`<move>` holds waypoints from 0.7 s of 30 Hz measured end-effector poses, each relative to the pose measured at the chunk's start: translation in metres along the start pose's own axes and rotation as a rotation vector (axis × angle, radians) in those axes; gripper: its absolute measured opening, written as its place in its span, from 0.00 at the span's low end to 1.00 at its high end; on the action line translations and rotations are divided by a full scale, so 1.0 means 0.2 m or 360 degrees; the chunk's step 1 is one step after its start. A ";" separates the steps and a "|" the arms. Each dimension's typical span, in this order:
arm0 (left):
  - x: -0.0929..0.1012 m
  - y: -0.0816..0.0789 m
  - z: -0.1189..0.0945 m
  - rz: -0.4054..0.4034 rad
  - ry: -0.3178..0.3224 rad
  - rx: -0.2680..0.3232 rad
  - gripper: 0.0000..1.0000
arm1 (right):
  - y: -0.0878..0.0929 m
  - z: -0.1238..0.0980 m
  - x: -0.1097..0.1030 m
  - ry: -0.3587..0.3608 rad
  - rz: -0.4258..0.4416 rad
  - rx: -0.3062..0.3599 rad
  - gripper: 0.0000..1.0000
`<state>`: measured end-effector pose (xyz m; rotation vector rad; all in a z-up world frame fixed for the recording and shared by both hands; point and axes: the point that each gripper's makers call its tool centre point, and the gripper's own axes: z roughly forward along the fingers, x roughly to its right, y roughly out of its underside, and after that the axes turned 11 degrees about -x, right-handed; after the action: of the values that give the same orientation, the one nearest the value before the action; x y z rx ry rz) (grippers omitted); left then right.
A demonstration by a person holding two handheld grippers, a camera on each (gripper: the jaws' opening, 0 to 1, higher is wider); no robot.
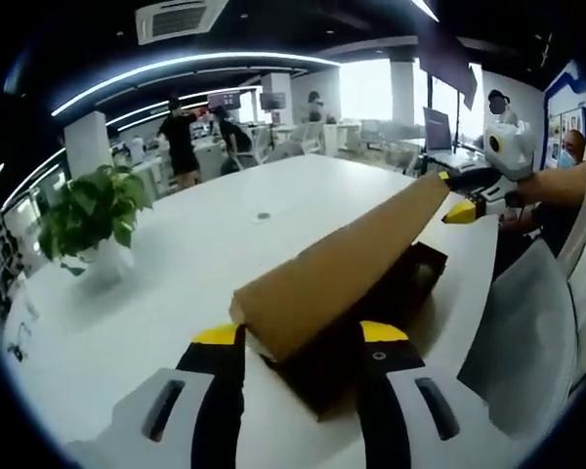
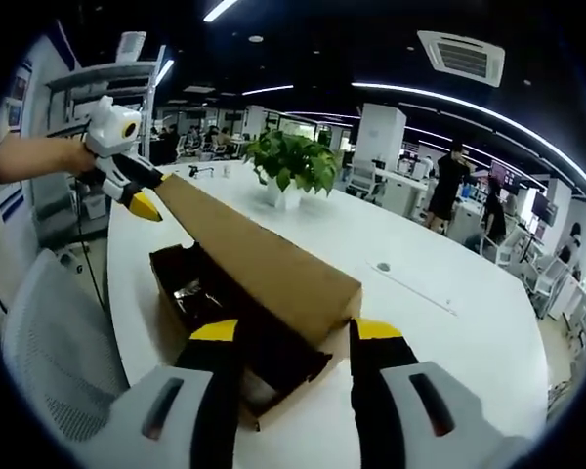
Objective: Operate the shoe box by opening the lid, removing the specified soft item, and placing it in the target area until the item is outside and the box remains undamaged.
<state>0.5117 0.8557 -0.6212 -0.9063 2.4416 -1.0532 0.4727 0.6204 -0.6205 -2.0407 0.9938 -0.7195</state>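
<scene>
A long brown cardboard lid (image 1: 352, 254) hangs tilted over the open shoe box (image 1: 420, 278) on the white table. My left gripper (image 1: 301, 334) clasps the lid's near end between its yellow-tipped jaws. My right gripper (image 1: 461, 198) holds the far end. In the right gripper view, the right gripper (image 2: 295, 330) grips one end of the lid (image 2: 264, 259), and the left gripper (image 2: 137, 198), held by a person's hand, grips the other. The box (image 2: 181, 283) has a dark inside with something dark and glossy in it; I cannot make out what it is.
A potted plant (image 1: 88, 210) (image 2: 293, 161) stands on the white table (image 1: 225, 225) beyond the box. A grey mesh chair (image 1: 527, 332) (image 2: 59, 352) sits at the table's edge beside the box. People stand at desks in the background.
</scene>
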 end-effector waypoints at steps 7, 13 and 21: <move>-0.06 -0.06 0.01 0.0016 -0.0077 0.0027 0.35 | -0.06 0.02 0.05 0.0018 -0.0035 0.0019 0.41; -0.13 -0.11 0.02 0.0001 -0.0156 0.0053 0.26 | -0.10 0.04 0.09 0.0028 -0.0043 0.0028 0.41; -0.24 -0.19 0.04 -0.0038 -0.0268 0.0094 0.12 | -0.16 0.08 0.16 0.0043 -0.0051 0.0044 0.42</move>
<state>0.5667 0.8631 -0.5964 -0.9662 2.2562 -1.0082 0.5156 0.6136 -0.5989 -2.0318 0.9630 -0.7758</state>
